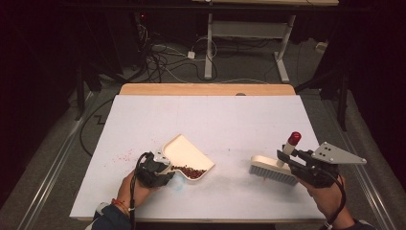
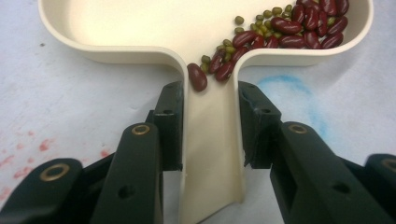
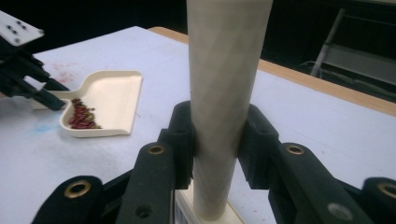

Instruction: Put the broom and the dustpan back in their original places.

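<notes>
Low in the centre-left of the high view, the left gripper (image 1: 160, 168) has its jaws clamped on the narrow handle of a cream dustpan (image 1: 189, 152), which lies flat on the white table (image 1: 210, 120). A small heap of red and green beans (image 1: 190, 172) sits in the pan's near corner. In the left gripper view the beans (image 2: 280, 28) crowd the upper right of the frame, and a few have already slid into the mouth of the handle channel, right above the black pads (image 2: 170, 122).

At the lower right of the high view, the right gripper (image 1: 293, 159) is closed around the pale upright handle of a brush (image 1: 273, 170), whose red cap points up and whose bristles rest on the table, well apart from the pan. The right gripper view shows the handle (image 3: 226, 93) pinched between both pads.

The main risk, as I judge it, is spilling. If the left hand tips the pan's open lip downward or jerks while lifting, the loose beans will roll out across the table. Tilting the other way could send more beans down the handle channel toward the jaws, where they may drop off the end. The round brush handle could also twist in the right grip if the bristles drag hard, making a sweep wander. Pushing the brush against the pan's rim might shove it sideways.
</notes>
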### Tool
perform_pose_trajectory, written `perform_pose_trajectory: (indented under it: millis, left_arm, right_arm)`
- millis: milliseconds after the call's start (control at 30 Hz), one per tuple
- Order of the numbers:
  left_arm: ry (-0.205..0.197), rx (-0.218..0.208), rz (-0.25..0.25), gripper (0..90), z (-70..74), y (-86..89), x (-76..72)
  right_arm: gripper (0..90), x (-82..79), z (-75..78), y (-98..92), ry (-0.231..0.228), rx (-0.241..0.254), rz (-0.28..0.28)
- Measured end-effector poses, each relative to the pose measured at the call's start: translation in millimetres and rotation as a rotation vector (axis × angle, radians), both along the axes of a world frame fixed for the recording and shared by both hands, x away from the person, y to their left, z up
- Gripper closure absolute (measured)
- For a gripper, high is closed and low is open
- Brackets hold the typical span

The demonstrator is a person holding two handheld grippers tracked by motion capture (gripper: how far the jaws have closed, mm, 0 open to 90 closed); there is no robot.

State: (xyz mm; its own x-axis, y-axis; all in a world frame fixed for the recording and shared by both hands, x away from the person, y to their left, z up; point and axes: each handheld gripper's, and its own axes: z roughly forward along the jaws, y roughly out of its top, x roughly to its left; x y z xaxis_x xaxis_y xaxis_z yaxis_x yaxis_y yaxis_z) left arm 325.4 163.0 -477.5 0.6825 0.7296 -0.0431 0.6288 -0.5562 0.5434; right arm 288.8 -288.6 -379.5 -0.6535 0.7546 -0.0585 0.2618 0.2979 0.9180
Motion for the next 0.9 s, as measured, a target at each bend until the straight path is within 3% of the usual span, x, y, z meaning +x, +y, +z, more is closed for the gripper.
perform_pose_trajectory:
  millis: [233, 333, 533, 700, 900]
  left_arm:
    - [-0.002, -0.006, 0.093, 63.7, -1.1, 11.9, 4.1]
    - [-0.009, -0.008, 0.134, 63.7, -1.9, 17.4, 6.8]
    - [-0.023, -0.016, 0.221, 63.6, -3.4, 29.2, 13.9]
    - [-0.039, -0.021, 0.296, 63.5, -5.5, 33.5, 20.4]
    - [-0.052, -0.052, 0.4, 63.6, -8.6, 42.5, 33.3]
  right_arm:
    - [70.0, -6.9, 6.4, -3.4, 0.026, 0.004, 0.048]
    - [69.9, -7.4, 8.1, -4.0, 0.037, -0.016, 0.055]
    - [69.8, 1.4, 6.5, 0.3, 0.061, -0.038, 0.052]
    - [69.4, 15.9, 3.5, 6.5, 0.064, -0.033, 0.042]
    - [66.6, 50.4, -1.9, 2.7, 0.096, -0.006, -0.02]
